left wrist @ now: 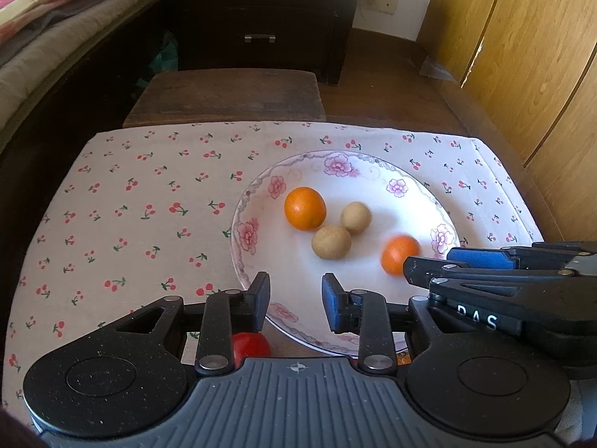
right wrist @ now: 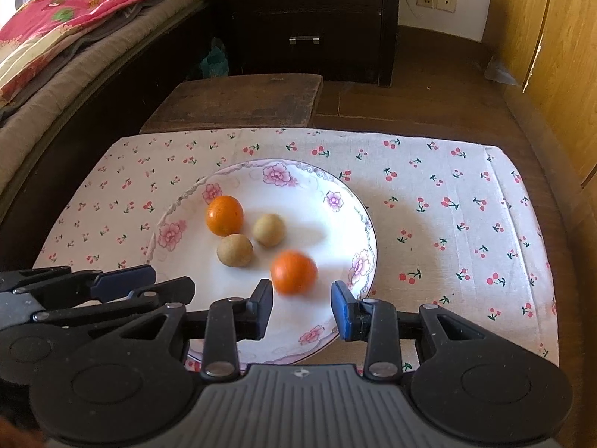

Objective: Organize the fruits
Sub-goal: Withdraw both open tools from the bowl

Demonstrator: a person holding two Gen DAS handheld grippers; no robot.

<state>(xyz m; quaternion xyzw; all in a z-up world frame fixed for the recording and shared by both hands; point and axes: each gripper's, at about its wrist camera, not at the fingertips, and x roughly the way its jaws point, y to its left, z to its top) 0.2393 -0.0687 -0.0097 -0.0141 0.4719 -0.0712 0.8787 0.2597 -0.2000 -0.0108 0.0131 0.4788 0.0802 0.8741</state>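
A white floral plate (left wrist: 373,183) (right wrist: 321,186) sits on a cherry-print cloth. On it lie a far orange (left wrist: 305,208) (right wrist: 224,215), two tan round fruits (left wrist: 331,242) (left wrist: 355,217) (right wrist: 235,249) (right wrist: 269,229), and a nearer orange (left wrist: 400,254) (right wrist: 293,271), which looks blurred. My left gripper (left wrist: 295,303) is open and empty over the plate's near rim. My right gripper (right wrist: 302,308) is open and empty just behind the nearer orange; it also shows in the left wrist view (left wrist: 429,265). A red fruit (left wrist: 250,347) lies under the left gripper, off the plate.
The cherry-print cloth (left wrist: 130,205) (right wrist: 466,205) covers the table. A dark wooden stool (left wrist: 227,95) (right wrist: 238,100) stands behind it, then a dark drawer chest (left wrist: 261,11). A bed (right wrist: 56,48) is at the left, wooden cabinets (left wrist: 522,56) at the right.
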